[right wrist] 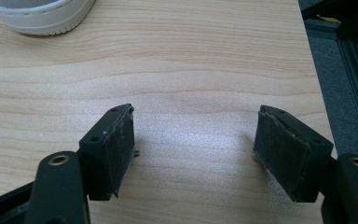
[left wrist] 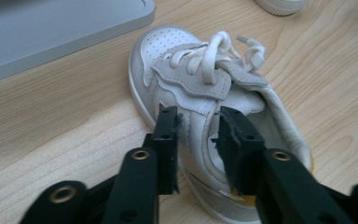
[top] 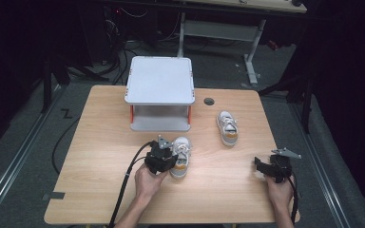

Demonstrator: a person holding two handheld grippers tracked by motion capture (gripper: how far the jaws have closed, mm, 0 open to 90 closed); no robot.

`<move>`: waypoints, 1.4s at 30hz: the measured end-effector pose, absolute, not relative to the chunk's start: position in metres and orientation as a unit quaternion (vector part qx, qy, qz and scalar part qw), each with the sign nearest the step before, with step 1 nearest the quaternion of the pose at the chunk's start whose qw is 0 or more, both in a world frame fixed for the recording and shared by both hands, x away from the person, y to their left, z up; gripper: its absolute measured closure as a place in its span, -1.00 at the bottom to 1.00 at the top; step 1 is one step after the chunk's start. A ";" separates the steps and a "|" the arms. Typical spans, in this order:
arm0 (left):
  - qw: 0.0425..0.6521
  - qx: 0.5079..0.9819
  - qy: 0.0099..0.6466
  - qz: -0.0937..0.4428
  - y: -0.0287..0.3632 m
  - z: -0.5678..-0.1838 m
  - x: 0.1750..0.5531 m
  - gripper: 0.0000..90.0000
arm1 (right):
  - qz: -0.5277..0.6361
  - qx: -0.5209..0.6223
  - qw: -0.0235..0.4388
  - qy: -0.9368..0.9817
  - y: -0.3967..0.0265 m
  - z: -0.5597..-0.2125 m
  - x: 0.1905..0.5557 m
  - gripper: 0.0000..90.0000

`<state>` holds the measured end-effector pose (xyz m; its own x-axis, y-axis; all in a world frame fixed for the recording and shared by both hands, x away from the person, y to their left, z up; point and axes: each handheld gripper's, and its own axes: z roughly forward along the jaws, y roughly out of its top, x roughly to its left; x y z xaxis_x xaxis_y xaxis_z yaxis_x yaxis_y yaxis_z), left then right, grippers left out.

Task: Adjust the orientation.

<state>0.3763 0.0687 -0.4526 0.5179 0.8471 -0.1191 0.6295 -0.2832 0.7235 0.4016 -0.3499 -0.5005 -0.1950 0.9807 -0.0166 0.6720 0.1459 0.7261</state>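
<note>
**Near shoe on the desk, left jaws around its side wall; nothing on the rack**

Near shoe [top: 182, 160] [left wrist: 191, 84]: small, white and grey, laced, with an orange patch at the heel. Stands upright on its sole on the desk [top: 100, 142], toe pointing toward the rack, a little in front of the rack's right corner. Not lifted.

Left gripper [top: 174, 159] [left wrist: 196, 121]: comes in from the shoe's left side. In the left gripper view the jaws stand a little apart and straddle the shoe's side wall near the heel opening, one pad outside, one inside. The wall sits between the pads, but I see no pinch or buckling in it. I read this as not clamped.

Second shoe [top: 227, 127] [right wrist: 42, 16]: same make. Stands on the desk to the right of the rack, well apart from the first, toe also away from the person. Untouched.

Rack [top: 160, 78] [left wrist: 51, 32]: grey, two levels, at the far middle of the desk. Top level bare. The lower level, as far as it can be seen, holds nothing.

Right gripper [top: 261, 166] [right wrist: 193, 126]: low over bare wood at the near right of the desk, jaws wide apart with nothing between them. Idle.

Judgement: the work looks like handling the shoes one at a time, probably pairing them up or shelving them. Either way it is at an early stage. Both shoes are on the desk and apart, and no grip is set. Still to do: close on the near shoe, carry it, then deal with the second.
</note>
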 end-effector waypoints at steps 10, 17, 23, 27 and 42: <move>0.400 0.773 0.462 0.170 0.087 -0.445 0.372 0.03 | 0.301 0.579 0.256 0.713 -0.350 -0.501 0.402 -0.36; 0.405 0.758 0.476 0.185 0.115 -0.442 0.372 -0.05 | 0.301 0.579 0.256 0.713 -0.350 -0.501 0.401 -0.36; 0.419 0.735 0.499 0.187 0.138 -0.442 0.370 -0.07 | 0.301 0.579 0.256 0.713 -0.350 -0.501 0.402 -0.36; 0.421 0.728 0.507 0.189 0.148 -0.443 0.369 -0.08 | 0.301 0.579 0.256 0.713 -0.350 -0.501 0.402 -0.36; 0.417 0.701 0.542 0.200 0.186 -0.450 0.361 -0.11 | 0.301 0.579 0.256 0.713 -0.350 -0.501 0.402 -0.36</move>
<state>0.3611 0.1863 -0.4504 0.3318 0.9276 -0.1717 0.5931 -0.0635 0.8026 0.4015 -0.3496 -0.5006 -0.1983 0.9800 -0.0166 0.6713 0.1481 0.7263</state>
